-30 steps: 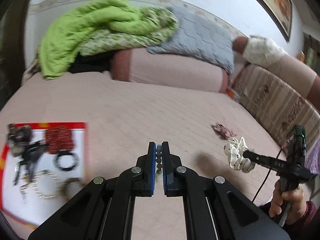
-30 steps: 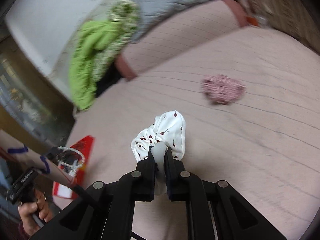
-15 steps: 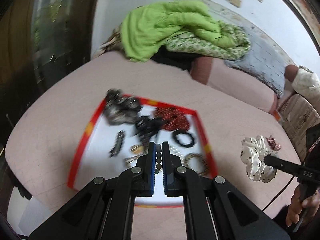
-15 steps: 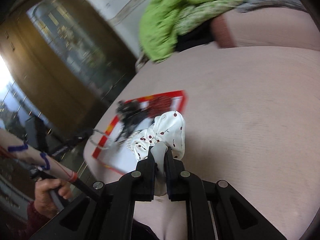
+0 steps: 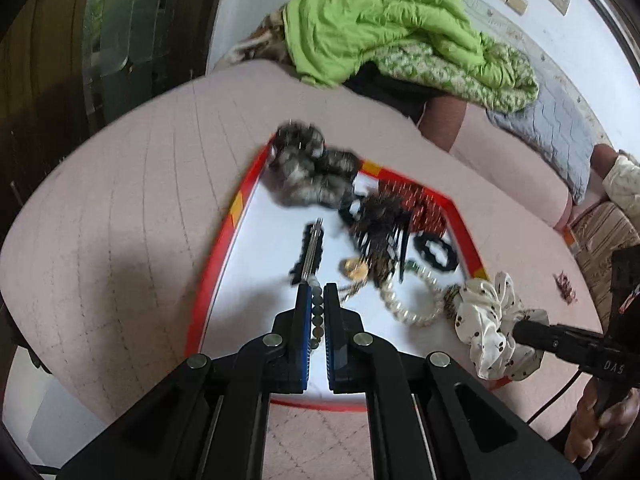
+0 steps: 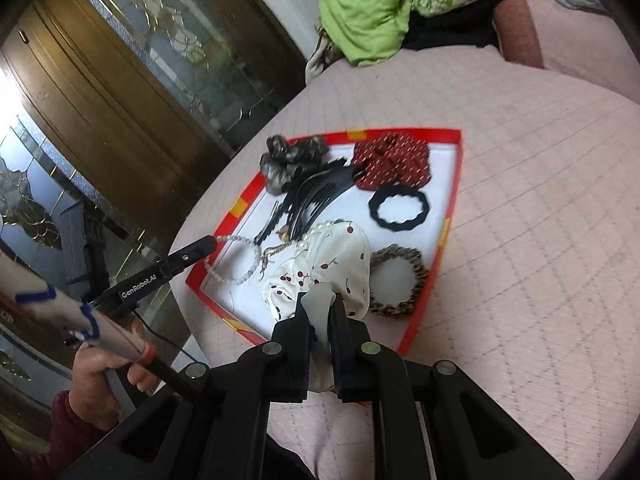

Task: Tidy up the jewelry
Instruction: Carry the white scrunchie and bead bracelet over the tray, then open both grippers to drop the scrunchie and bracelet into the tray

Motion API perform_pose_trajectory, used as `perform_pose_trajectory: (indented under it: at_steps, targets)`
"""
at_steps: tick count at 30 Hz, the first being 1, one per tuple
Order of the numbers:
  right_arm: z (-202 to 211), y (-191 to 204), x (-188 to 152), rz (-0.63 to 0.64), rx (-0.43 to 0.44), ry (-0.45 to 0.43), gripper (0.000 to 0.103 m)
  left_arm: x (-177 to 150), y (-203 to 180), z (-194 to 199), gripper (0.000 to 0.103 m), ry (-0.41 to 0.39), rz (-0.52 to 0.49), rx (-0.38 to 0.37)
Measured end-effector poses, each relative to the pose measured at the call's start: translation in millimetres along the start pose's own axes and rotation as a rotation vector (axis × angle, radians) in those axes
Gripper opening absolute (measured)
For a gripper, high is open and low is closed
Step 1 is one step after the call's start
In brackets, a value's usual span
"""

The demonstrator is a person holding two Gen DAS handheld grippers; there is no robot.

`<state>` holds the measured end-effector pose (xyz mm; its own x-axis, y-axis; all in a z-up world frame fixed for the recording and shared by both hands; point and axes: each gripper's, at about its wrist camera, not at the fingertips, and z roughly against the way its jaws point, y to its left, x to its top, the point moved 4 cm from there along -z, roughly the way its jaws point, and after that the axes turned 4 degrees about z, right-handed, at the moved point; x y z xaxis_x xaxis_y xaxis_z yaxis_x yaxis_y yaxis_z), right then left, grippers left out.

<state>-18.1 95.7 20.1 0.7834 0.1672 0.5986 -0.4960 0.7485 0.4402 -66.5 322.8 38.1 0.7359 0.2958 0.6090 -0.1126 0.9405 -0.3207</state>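
Note:
A white tray with a red rim (image 5: 224, 236) (image 6: 452, 208) lies on the pink bed. It holds a grey furry scrunchie (image 5: 304, 168), a red scrunchie (image 6: 392, 160), a black hair tie (image 6: 400, 208), a leopard scrunchie (image 6: 396, 280), a black hair claw (image 6: 316, 196) and a pearl bracelet (image 5: 408, 304). My left gripper (image 5: 317, 288) (image 6: 210, 244) is shut on a grey bead bracelet (image 5: 318, 316) (image 6: 244, 276) over the tray's near end. My right gripper (image 6: 320, 298) (image 5: 520, 330) is shut on a white cherry-print scrunchie (image 6: 320, 256) (image 5: 488, 316) above the tray.
A green quilt (image 5: 380, 28) and a grey pillow (image 5: 552, 128) are piled at the head of the bed. A small dark red piece (image 5: 564, 286) lies on the cover right of the tray. A glass-panelled wooden door (image 6: 120, 80) stands beyond the bed's edge.
Both grippers have swung from the open bed cover to above the tray, each still holding its piece. The tray now fills the middle of both views.

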Motion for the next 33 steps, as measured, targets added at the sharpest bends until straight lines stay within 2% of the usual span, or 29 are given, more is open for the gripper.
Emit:
perform_pose_trajectory:
  at_steps: [5, 10, 17, 20, 23, 25, 28, 30, 31, 33]
  targets:
    - [-17, 6, -3, 0.004, 0.021, 0.035, 0.01, -12, -3, -12, 0.005, 0.05, -0.059, 0.034]
    - [-32, 4, -9, 0.006, 0.003, 0.071, 0.012, -19, -7, -16, 0.005, 0.036, -0.103, 0.08]
    - [-43, 5, -16, 0.095, -0.115, 0.099, 0.013, -20, -11, -17, 0.005, 0.009, -0.136, 0.135]
    - [-44, 4, -20, 0.111, -0.128, 0.105, 0.013, -21, -12, -18, 0.006, 0.002, -0.145, 0.153]
    - [-43, 4, -20, 0.126, -0.147, 0.108, 0.021, -22, -12, -19, 0.005, 0.0, -0.149, 0.164]
    - [-40, 4, -19, 0.133, -0.159, 0.106, 0.034, -21, -12, -18, 0.005, -0.003, -0.152, 0.168]
    - [-34, 5, -16, 0.13, -0.163, 0.104, 0.047, -20, -11, -17, 0.006, -0.006, -0.151, 0.178]
    - [-30, 7, -14, 0.126, -0.16, 0.096, 0.048, -18, -11, -15, 0.006, -0.011, -0.15, 0.188]
    - [-26, 9, -13, 0.127, -0.156, 0.092, 0.048, -18, -11, -14, 0.009, -0.014, -0.148, 0.193]
    - [-21, 13, -11, 0.135, -0.155, 0.086, 0.048, -16, -12, -9, 0.023, -0.03, -0.145, 0.203]
